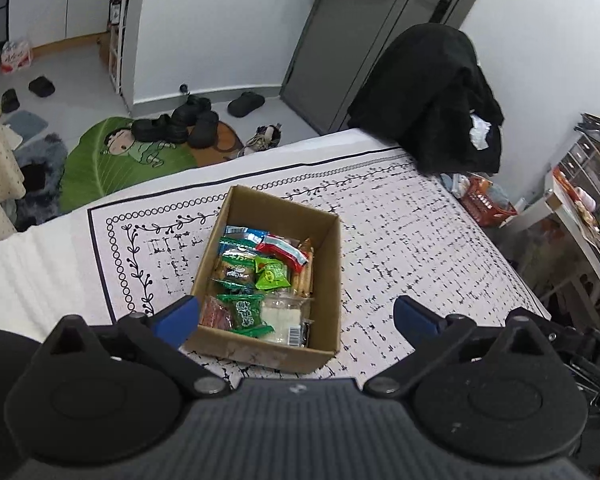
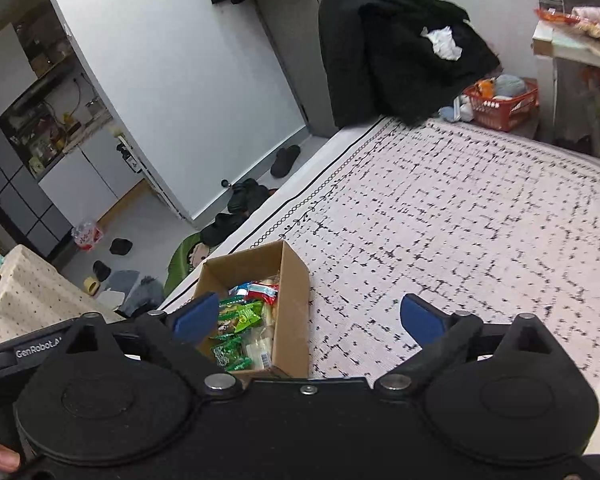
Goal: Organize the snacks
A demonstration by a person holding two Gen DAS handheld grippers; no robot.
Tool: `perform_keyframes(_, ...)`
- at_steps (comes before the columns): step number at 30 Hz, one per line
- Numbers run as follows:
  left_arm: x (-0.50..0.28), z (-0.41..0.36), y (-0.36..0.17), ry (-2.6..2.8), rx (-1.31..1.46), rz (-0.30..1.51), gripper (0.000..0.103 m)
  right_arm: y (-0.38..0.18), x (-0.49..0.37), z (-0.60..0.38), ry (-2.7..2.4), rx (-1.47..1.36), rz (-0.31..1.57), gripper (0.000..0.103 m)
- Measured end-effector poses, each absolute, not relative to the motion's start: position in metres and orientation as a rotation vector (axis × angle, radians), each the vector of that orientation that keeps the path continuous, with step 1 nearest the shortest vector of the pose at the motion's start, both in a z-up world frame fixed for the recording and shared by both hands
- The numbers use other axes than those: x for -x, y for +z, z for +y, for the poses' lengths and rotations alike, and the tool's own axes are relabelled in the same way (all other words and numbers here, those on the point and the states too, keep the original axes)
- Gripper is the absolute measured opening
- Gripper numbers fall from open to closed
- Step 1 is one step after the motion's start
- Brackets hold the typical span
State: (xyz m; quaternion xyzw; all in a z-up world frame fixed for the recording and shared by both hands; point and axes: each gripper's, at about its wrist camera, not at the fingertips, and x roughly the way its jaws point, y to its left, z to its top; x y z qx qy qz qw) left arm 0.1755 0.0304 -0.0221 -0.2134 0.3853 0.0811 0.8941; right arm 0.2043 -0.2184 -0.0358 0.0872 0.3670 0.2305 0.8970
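An open cardboard box [image 1: 332, 280] sits on the patterned white cloth, packed with several snack packets: green ones [image 1: 244, 312], a red-and-white one [image 1: 282, 252], a clear white one [image 1: 282, 318]. My left gripper [image 1: 296, 316] hovers above the box's near end, open, blue fingers spread wide with nothing between them. In the right wrist view the same box [image 2: 294, 300] lies low and left of centre. My right gripper [image 2: 308, 316] is open and empty, its left finger [image 2: 194, 316] over the box's near-left corner, its right finger over bare cloth.
The cloth [image 2: 460, 208] covers a large table. A chair draped in black clothing [image 1: 432, 100] stands at the far edge. A red basket [image 2: 504, 104] sits beyond it. Shoes and a green leaf rug [image 1: 120, 160] lie on the floor left of the table.
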Motion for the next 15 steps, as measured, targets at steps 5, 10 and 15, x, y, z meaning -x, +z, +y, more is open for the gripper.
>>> perform_keyframes(5, -0.157, 0.024, -0.012, 0.148, 0.397, 0.779, 0.103, -0.026, -0.184, -0.229, 0.457, -0.171, 0.728, 0.102)
perform_keyframes(10, -0.138, 0.022, 0.002, 0.117, 0.359, 0.755, 0.103, -0.018, -0.164, -0.236, 0.453, -0.157, 0.705, 0.103)
perform_keyframes(15, -0.116, 0.018, 0.018, 0.094, 0.308, 0.709, 0.103, -0.011, -0.141, -0.240, 0.465, -0.155, 0.678, 0.103)
